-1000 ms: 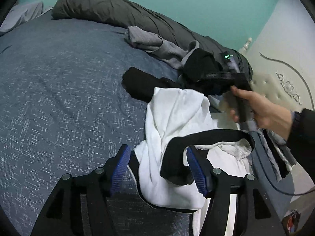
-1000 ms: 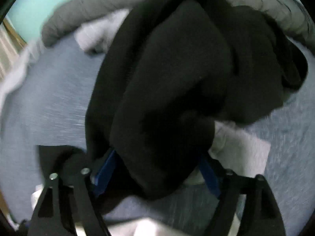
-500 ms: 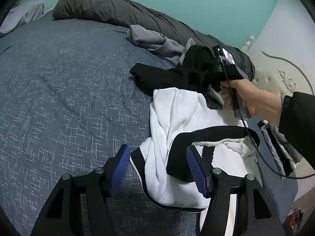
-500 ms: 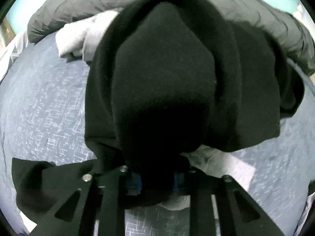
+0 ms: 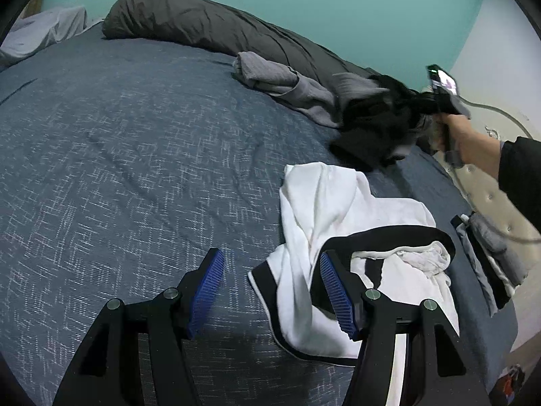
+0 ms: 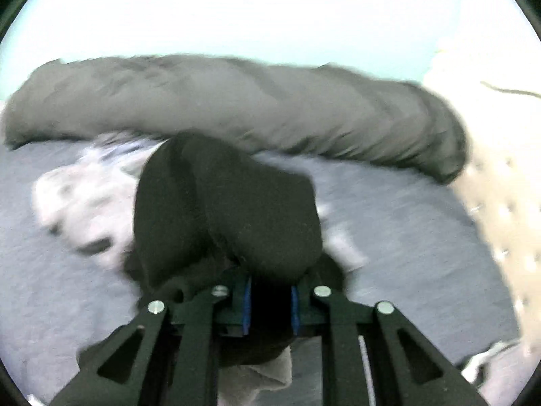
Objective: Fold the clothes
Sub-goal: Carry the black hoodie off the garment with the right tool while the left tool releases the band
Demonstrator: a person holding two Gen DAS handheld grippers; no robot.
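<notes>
- Fabric is bunched between the blue pads of the right gripper: its jaws are clamped on a black garment, which bulges up and forward from the fingers and fills the middle of the right wrist view.
- From the left wrist view, that black garment hangs partly lifted off the bed, its lower edge near or on the cover; motion blur makes it hard to say whether it touches.
- A hand holds the right gripper's handle at the far right, with a dark sleeve behind it and a cable trailing away.
- The left gripper is spread wide with nothing between its blue pads. Its left finger is over bare bed cover and its right finger is over the edge of a white garment with black trim.
- That white garment lies crumpled on the bed, just in front of the black one.
- A grey garment lies heaped farther back, against a dark grey rolled duvet that runs along the teal wall.
- Folded grey and black clothes sit at the bed's right edge, next to a tufted cream headboard.
- The right wrist view is blurred, so little behind the black garment is sharp apart from the duvet.
</notes>
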